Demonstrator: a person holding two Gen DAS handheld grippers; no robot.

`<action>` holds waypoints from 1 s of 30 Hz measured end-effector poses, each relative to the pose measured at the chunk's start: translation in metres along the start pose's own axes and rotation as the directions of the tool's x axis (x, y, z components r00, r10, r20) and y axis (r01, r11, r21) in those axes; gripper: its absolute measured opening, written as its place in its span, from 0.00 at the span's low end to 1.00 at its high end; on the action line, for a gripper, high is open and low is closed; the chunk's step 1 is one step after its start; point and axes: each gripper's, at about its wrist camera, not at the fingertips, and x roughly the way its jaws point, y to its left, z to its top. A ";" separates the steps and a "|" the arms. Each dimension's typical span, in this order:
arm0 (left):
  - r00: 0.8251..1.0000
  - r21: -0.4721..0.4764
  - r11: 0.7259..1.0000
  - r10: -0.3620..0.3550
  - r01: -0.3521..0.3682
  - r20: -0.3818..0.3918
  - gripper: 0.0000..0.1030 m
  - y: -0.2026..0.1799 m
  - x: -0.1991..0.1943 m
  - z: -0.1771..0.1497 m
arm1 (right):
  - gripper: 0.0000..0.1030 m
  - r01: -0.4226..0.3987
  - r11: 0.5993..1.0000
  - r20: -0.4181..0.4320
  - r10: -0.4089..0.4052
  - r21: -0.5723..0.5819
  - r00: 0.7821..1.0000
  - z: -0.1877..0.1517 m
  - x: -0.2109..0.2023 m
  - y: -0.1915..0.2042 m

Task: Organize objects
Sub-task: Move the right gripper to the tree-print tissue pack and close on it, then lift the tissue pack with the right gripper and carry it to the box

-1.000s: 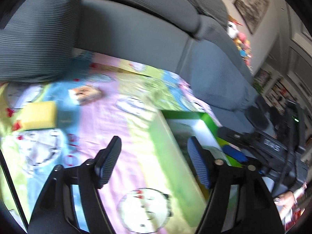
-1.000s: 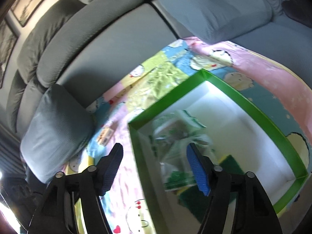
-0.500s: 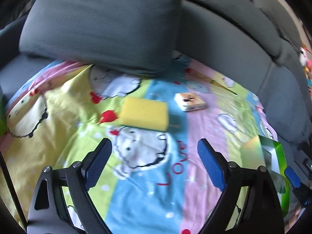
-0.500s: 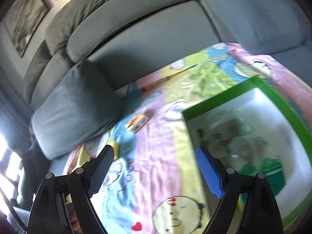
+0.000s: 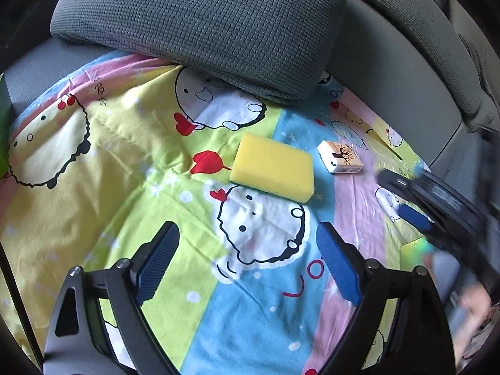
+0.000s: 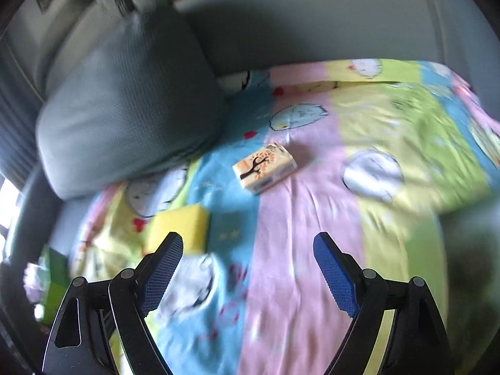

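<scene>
With both sets of fingers spread and empty, the left gripper (image 5: 247,265) faces the yellow sponge (image 5: 272,167) on the sofa's cartoon sheet (image 5: 93,187), the right gripper (image 6: 248,276) the tissue pack (image 6: 265,167); reaching and closing likely follow.

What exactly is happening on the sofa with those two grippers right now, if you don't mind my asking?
A person is tidying loose items off a cartoon-print sheet spread on a grey sofa. Both hand-held grippers are open and empty, their jaws having just been opening. The left gripper hangs above the sheet, short of the yellow sponge; the right gripper points toward the small tissue pack. Both items lie untouched beside a grey cushion.
</scene>
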 end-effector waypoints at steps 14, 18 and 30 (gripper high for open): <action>0.999 -0.008 0.999 -0.038 0.037 -0.028 0.86 0.002 0.004 0.004 | 0.84 0.200 0.905 0.019 -0.208 -0.377 0.978 0.038 0.101 0.034; 0.998 -0.015 0.999 -0.041 0.041 -0.036 0.86 0.004 0.006 0.007 | 0.84 0.205 0.912 0.044 -0.202 -0.355 0.978 0.044 0.108 0.026; 0.998 -0.007 0.999 -0.034 0.034 -0.043 0.86 0.001 0.008 0.008 | 0.73 0.163 0.933 0.021 -0.165 -0.319 0.986 0.049 0.127 0.017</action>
